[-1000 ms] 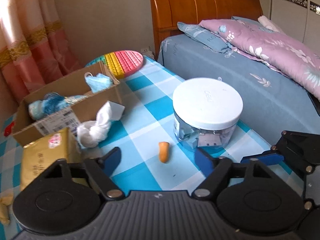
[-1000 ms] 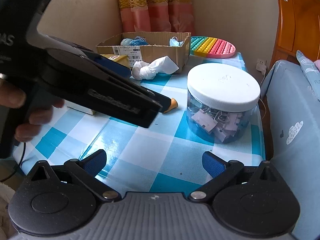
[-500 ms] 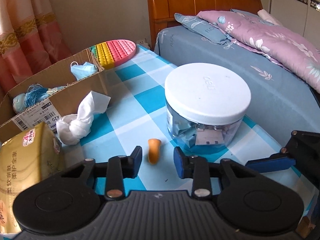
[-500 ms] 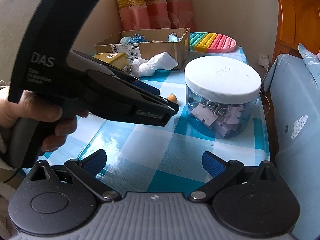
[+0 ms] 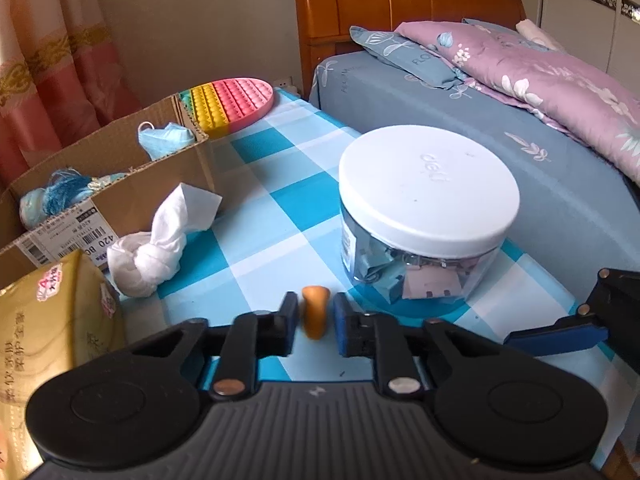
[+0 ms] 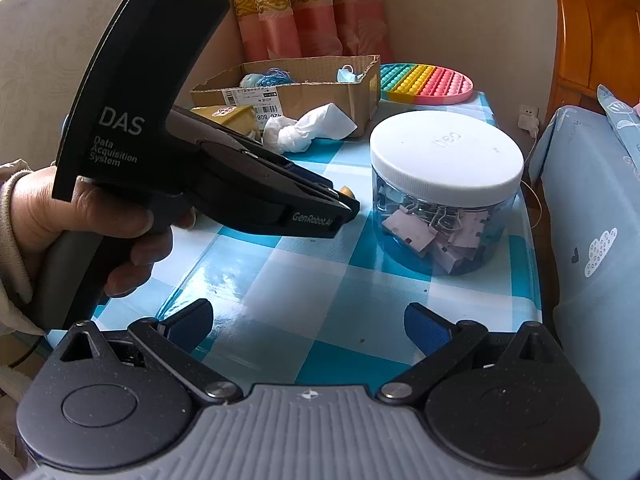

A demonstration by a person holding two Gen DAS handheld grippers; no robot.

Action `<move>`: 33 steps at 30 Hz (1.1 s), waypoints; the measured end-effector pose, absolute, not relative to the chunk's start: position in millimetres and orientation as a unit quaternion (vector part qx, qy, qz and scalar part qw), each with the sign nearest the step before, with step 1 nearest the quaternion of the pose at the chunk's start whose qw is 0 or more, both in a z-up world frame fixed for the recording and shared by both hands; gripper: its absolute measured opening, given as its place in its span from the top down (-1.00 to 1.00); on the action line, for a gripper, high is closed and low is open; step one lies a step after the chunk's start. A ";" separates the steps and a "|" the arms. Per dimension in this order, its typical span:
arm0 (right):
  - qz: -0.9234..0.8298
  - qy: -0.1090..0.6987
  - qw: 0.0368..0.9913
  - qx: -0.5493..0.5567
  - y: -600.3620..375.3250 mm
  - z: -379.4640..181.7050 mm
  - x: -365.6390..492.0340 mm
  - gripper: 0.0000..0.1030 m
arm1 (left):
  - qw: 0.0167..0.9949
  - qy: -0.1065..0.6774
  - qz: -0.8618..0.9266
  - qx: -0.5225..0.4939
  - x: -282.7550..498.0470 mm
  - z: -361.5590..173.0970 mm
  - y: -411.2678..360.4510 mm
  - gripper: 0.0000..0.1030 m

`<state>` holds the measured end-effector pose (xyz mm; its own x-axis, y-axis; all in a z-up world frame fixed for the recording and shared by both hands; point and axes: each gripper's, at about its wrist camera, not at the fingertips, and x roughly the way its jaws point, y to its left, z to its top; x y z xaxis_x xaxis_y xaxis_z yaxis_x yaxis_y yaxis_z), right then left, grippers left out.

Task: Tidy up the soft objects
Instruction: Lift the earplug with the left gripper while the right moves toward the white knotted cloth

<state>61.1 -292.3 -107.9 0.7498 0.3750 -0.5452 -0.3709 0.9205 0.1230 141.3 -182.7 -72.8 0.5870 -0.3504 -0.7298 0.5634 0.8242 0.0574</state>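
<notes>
Because the orange foam earplug (image 5: pixel 314 312) is tiny, light and squashy, it is judged that little force is needed and that it would spring back or slip out if pinched at its rounded tip; the wider body is the better place to be taken. It lies on the checked tabletop (image 5: pixel 276 208) just left of the clear jar (image 5: pixel 424 216), between the pads of the left tool (image 5: pixel 314 328), whose jaws are drawn together about it, so a clamp on the earplug is read, though full contact of the pads cannot be confirmed. The right tool (image 6: pixel 308 326) is held apart and empty, nearer than the jar. Left of the jar a knotted white cloth (image 5: pixel 156 248) lies against the cardboard box (image 5: pixel 120 184), which already holds a face mask (image 5: pixel 166 138) and blue yarn (image 5: pixel 60 192). Open tabletop is left between jar and box for a lift toward the box; the jar's side and the box's near wall are the edges to be cleared.
</notes>
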 end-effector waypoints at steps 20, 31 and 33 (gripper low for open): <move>0.195 0.287 0.938 -0.001 -287.5 -103.0 57.2 -1.00 | 0.877 0.363 -0.279 0.146 124.4 -50.5 -160.4 0.80; 0.188 0.275 0.943 -0.021 -275.2 -94.3 51.0 -1.00 | 0.879 0.357 -0.288 0.127 94.2 -21.7 -128.9 0.81; 0.188 0.271 0.944 -0.024 -272.5 -92.6 50.5 -1.00 | 0.882 0.355 -0.286 0.118 87.4 -16.1 -121.0 0.81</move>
<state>50.5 -272.5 -92.6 0.7818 0.3422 -0.5212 -0.3681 0.9280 0.0572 87.4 -121.0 -16.1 0.5849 -0.4202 -0.6938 0.5876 0.8091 0.0054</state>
